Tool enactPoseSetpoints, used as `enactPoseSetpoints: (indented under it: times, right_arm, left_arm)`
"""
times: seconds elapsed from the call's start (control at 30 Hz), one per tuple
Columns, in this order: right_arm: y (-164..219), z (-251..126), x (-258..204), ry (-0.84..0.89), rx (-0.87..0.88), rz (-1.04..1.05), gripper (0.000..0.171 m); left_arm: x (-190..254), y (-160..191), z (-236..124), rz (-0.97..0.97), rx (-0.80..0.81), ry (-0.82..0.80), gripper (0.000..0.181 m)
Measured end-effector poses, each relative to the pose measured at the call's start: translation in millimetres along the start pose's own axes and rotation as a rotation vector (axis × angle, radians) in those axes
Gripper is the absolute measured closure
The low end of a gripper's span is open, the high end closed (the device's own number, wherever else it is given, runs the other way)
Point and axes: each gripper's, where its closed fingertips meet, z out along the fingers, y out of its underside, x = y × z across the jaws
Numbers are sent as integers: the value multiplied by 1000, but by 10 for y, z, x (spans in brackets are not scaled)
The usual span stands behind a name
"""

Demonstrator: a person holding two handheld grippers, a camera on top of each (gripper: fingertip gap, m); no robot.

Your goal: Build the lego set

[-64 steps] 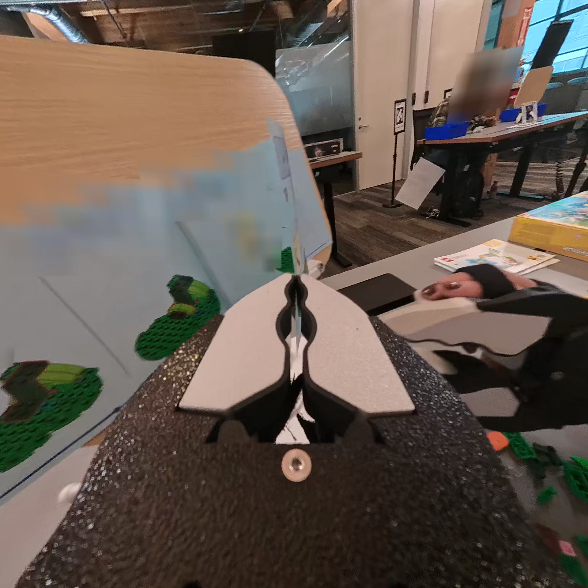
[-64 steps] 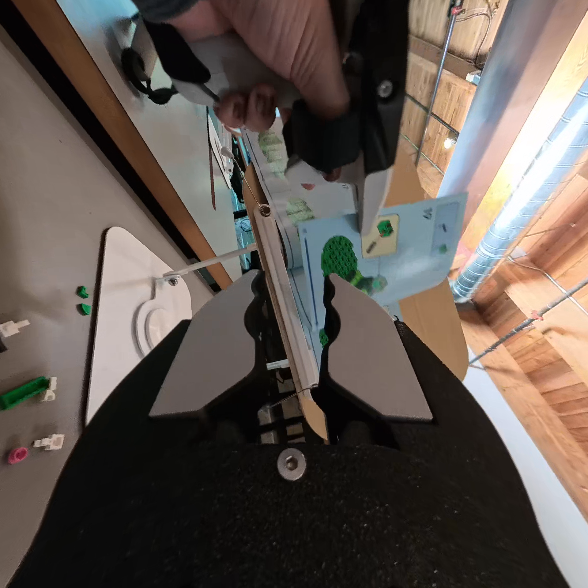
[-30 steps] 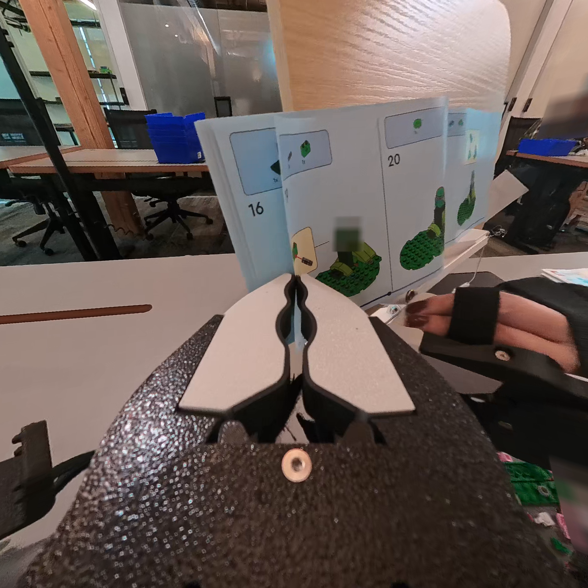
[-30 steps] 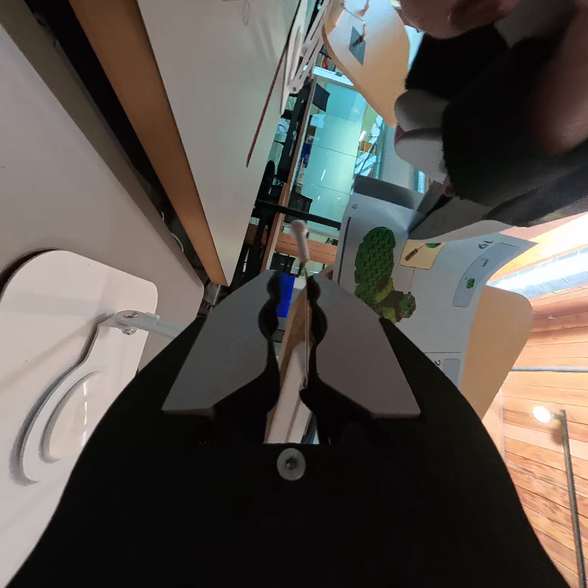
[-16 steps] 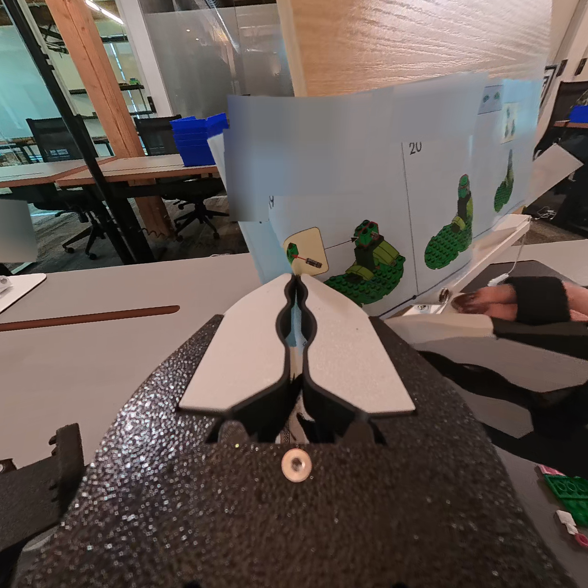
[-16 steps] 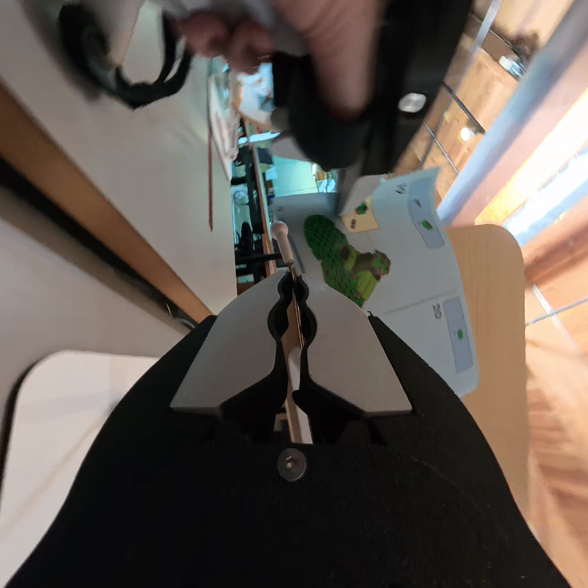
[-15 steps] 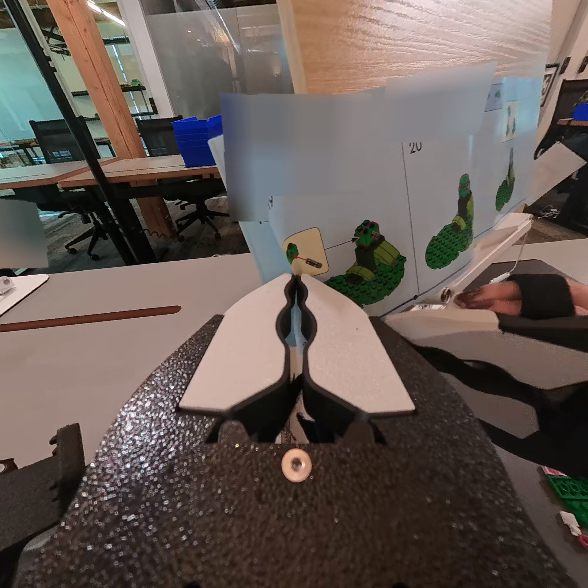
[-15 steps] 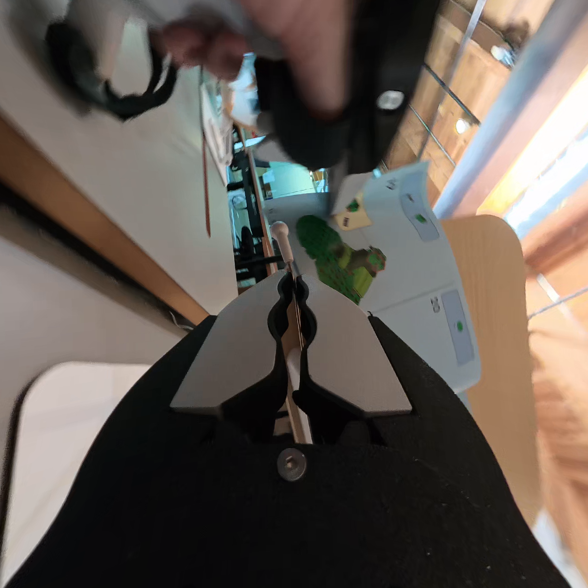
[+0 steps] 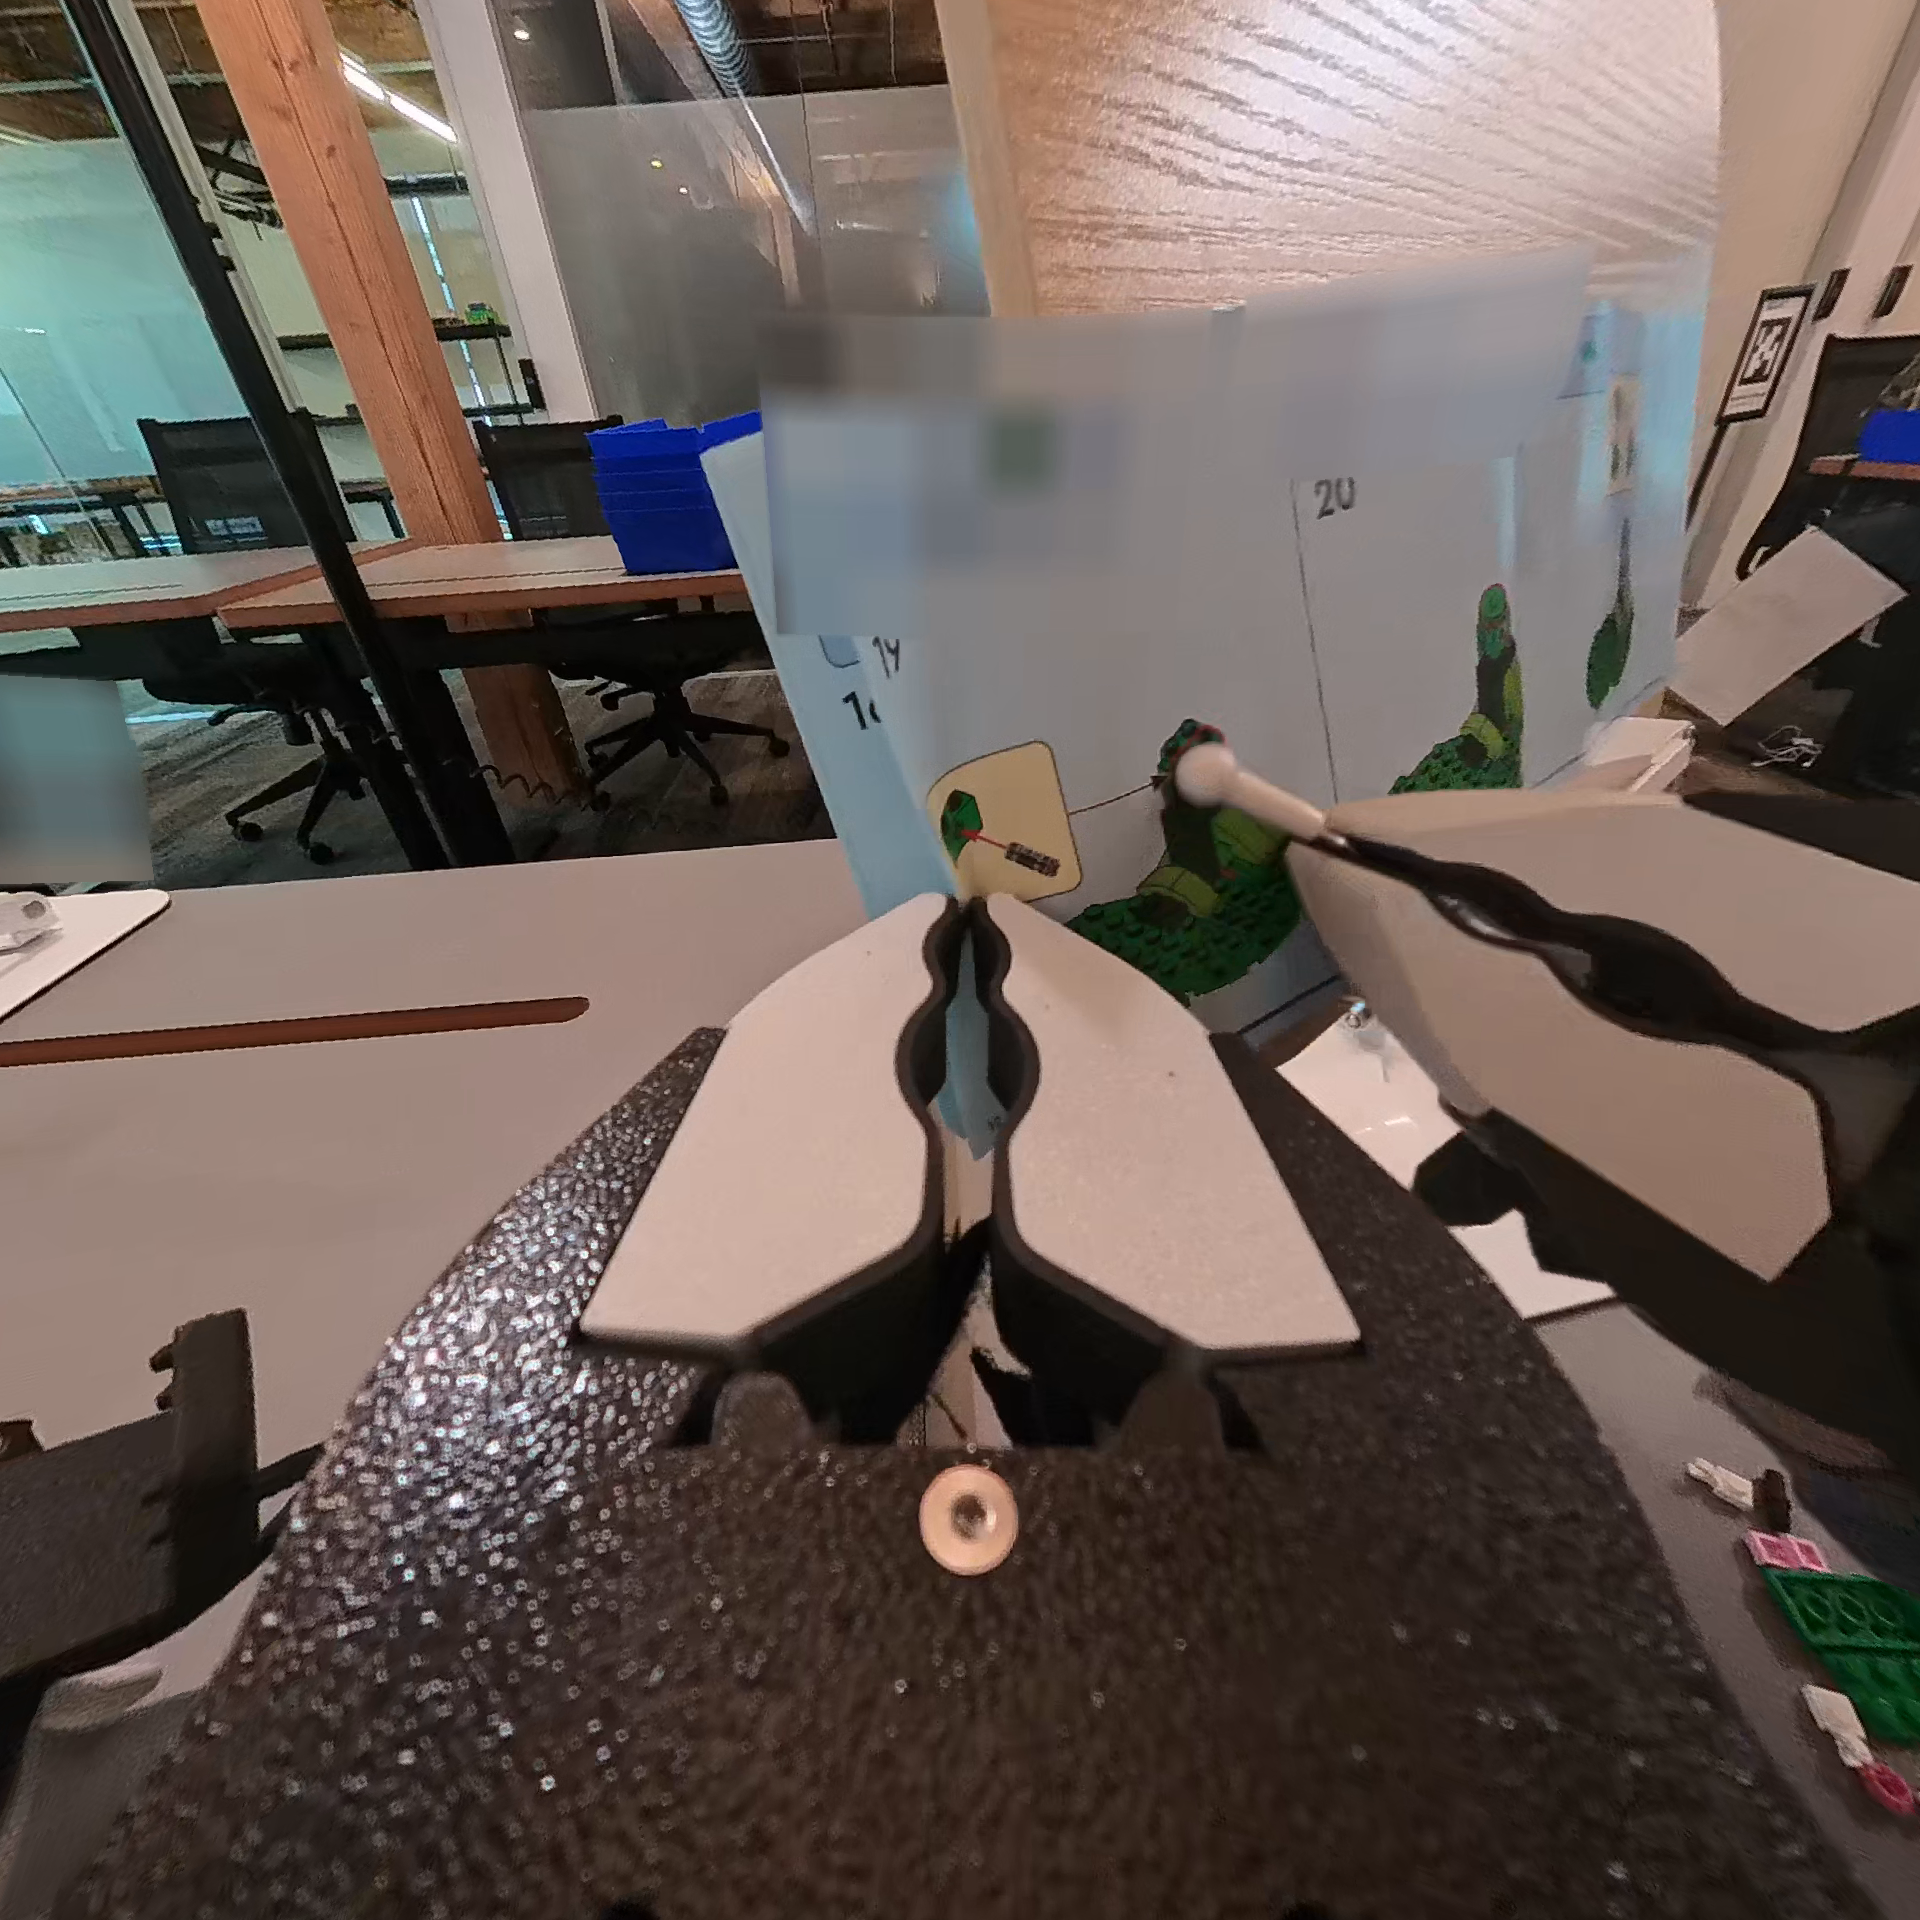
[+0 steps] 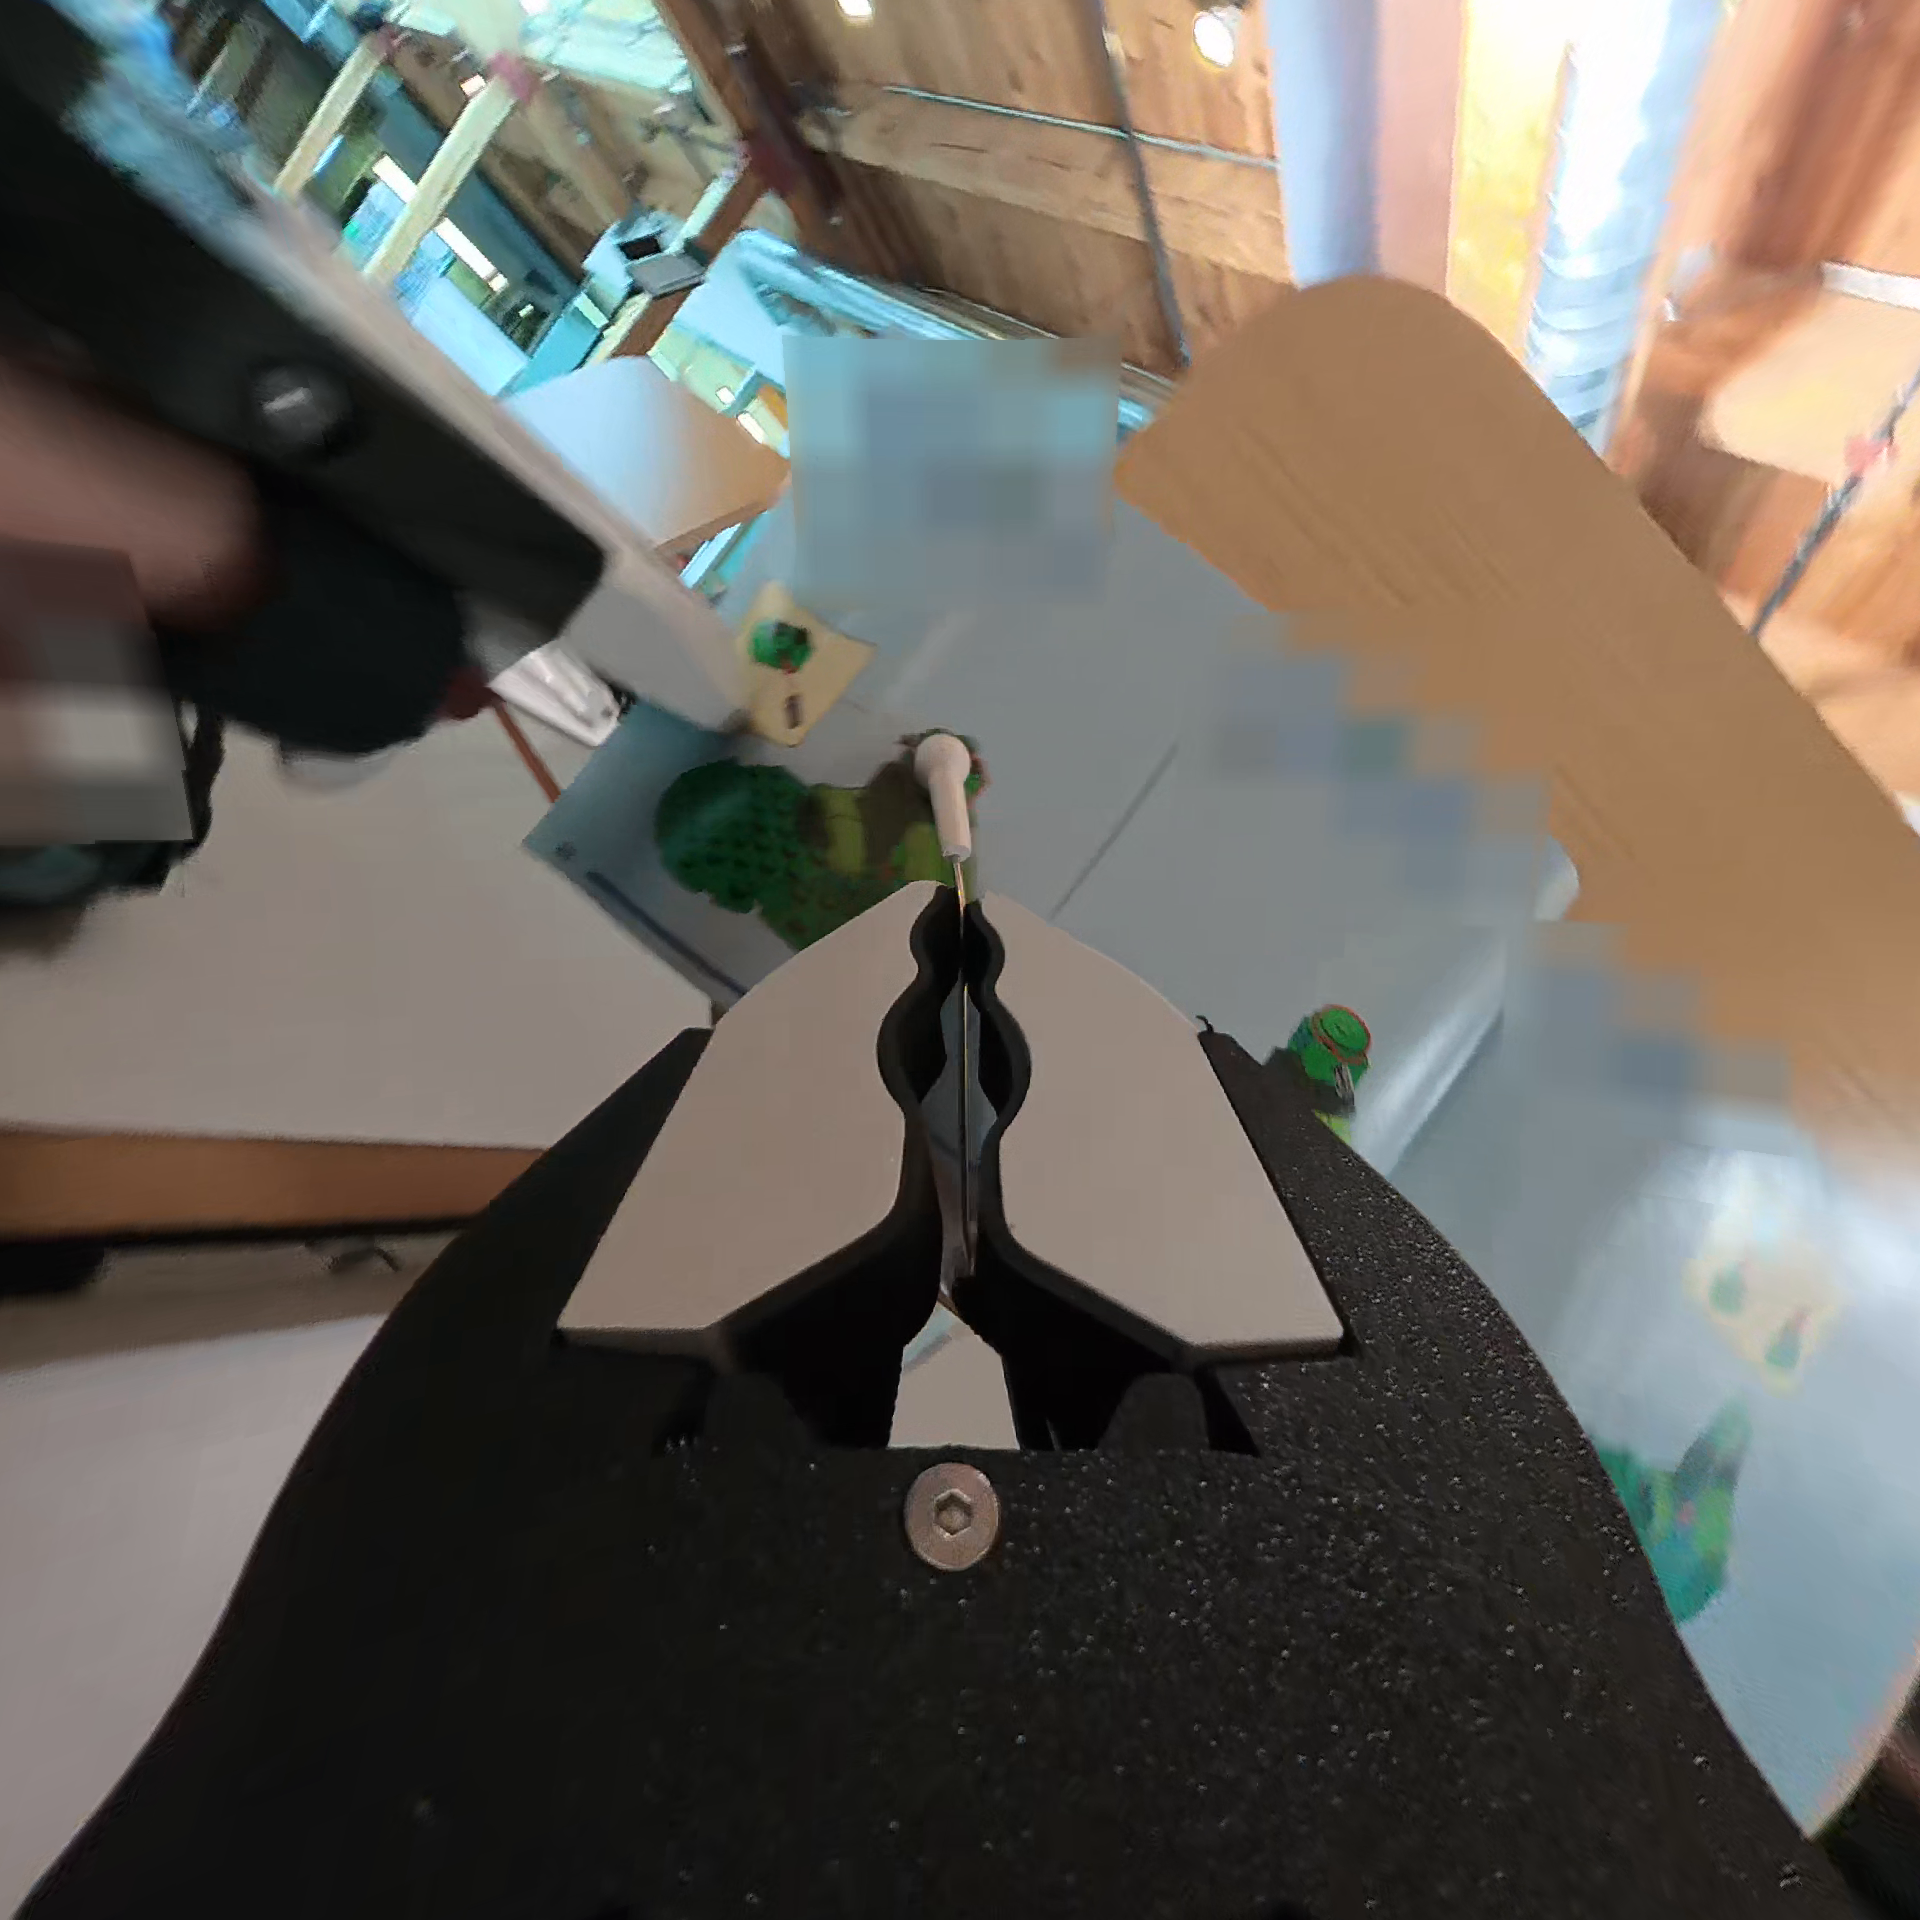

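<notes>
My left gripper [image 9: 964, 909] is shut on the lower edge of a light blue instruction booklet [image 9: 1174, 665] and holds it upright and open above the table. My right gripper [image 10: 958, 899] is shut on a thin pointer with a white ball tip [image 10: 940, 764]. In the left wrist view the right gripper [image 9: 1340, 821] comes in from the right, and the ball tip [image 9: 1205, 774] rests at a green model picture on the page. The booklet [image 10: 1039, 748] fills the middle of the right wrist view, blurred. The left gripper [image 10: 416, 499] shows at that view's upper left.
Loose green [image 9: 1860, 1642] and pink [image 9: 1782, 1553] lego pieces lie on a dark mat at the lower right. A curved wooden board [image 9: 1351, 156] stands behind the booklet. A white pad [image 9: 62, 935] lies at the table's left. Blue bins [image 9: 665, 499] sit on a far desk. The grippers' ends are close to 6 cm from one another.
My right gripper has swung round to face the booklet and entered the left wrist view, bringing the pointer tip onto the page. The left gripper keeps its hold on the booklet.
</notes>
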Motion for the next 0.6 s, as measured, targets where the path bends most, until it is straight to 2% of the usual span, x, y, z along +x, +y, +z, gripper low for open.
enactPoseSetpoints:
  times: [0.23,0.27,0.33,0.4,0.47,0.53,0.6]
  right_arm:
    - [62,21,238,89,-41,284,171]
    - [68,23,245,91,-46,290,170]
    - [61,17,254,92,-44,283,168]
    - [41,-21,282,88,-31,298,154]
    - [14,-94,327,81,-16,306,147]
    - [-22,-195,375,69,2,275,145]
    - [-61,-316,426,42,23,211,143]
  left_arm:
    - [19,-2,2,10,1,-19,180]
    - [13,-6,-4,6,4,-28,176]
    - [-80,0,-48,-35,-7,-96,156]
    - [-147,-6,-122,-107,1,-132,136]
    - [-219,-11,-223,-184,40,-166,122]
    - [-274,9,-351,-268,95,-201,115]
    - [-303,27,-508,-358,179,-238,118]
